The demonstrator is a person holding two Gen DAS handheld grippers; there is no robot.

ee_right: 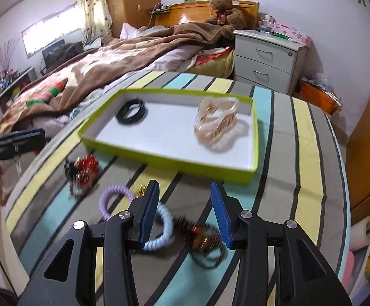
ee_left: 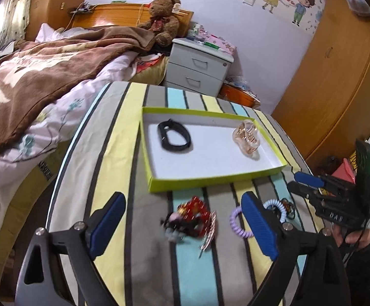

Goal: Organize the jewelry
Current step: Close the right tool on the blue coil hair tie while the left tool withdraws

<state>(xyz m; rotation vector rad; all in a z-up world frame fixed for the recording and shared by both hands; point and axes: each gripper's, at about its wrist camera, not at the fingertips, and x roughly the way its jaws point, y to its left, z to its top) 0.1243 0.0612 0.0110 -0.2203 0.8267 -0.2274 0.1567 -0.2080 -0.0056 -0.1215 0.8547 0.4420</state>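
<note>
A shallow green-rimmed box [ee_left: 159, 182] [ee_right: 159, 156] sits on the striped table and holds a black band [ee_left: 174, 135] [ee_right: 131, 113] and a clear amber hair claw [ee_left: 247, 137] [ee_right: 217, 123]. In front of it lie a red beaded piece [ee_left: 191, 214] [ee_right: 84, 172], a purple coil tie [ee_left: 237, 223] [ee_right: 111, 200], a light blue coil tie [ee_left: 274, 205] [ee_right: 163, 229] and a dark beaded piece [ee_right: 202, 239]. My left gripper [ee_left: 182, 224] is open around the red piece. My right gripper [ee_right: 185, 214] [ee_left: 302, 181] is open above the blue tie and dark piece.
The striped table [ee_left: 113, 153] [ee_right: 299, 153] stands against a bed with a brown blanket [ee_left: 44, 63] on the left. A white nightstand [ee_left: 197, 68] [ee_right: 266, 58] is behind it, a wooden wardrobe [ee_left: 338, 76] on the right. Bags lie on the floor at right [ee_right: 366, 244].
</note>
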